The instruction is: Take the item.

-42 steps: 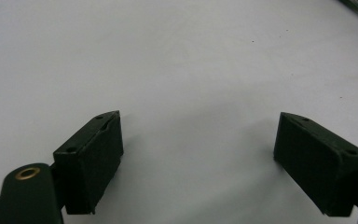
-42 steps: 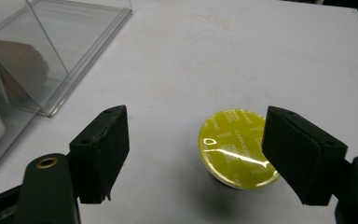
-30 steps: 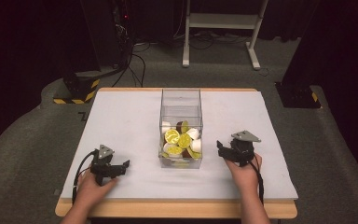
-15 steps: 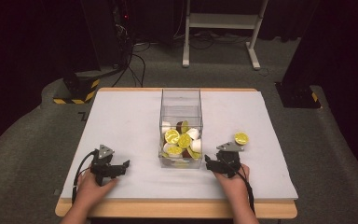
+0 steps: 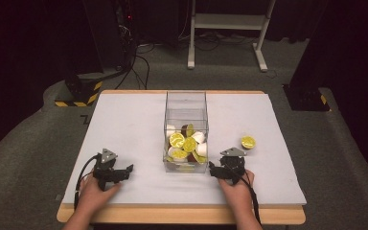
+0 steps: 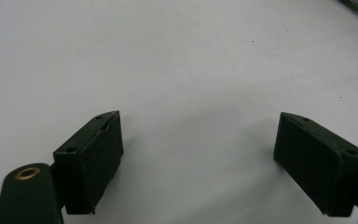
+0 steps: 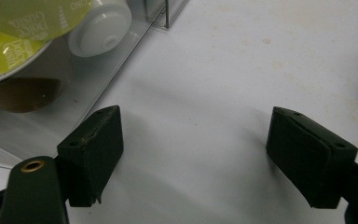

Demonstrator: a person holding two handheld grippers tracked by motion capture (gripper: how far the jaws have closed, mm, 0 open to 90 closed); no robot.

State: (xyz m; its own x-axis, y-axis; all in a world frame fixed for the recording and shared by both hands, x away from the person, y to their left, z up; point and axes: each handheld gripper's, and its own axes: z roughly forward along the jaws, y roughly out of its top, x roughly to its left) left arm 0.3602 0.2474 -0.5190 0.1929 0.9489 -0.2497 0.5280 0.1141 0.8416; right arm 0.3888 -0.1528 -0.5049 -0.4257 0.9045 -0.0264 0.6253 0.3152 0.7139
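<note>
Our right gripper (image 5: 214,171) rests on the worktop (image 5: 124,124) near the clear box (image 5: 186,130), its jaws just opened wide and empty; the coffee capsule (image 5: 248,142) lies far right. Left gripper (image 5: 127,170) waits, gaping, empty.

My left gripper (image 5: 124,171) rested low by the near edge, held in my left hand (image 5: 92,190), its jaws spread wide with nothing between them. My right gripper (image 5: 214,171) sat low in my right hand (image 5: 236,188), pointing leftward; its jaws had just been opening and stood wide apart, empty.
</note>
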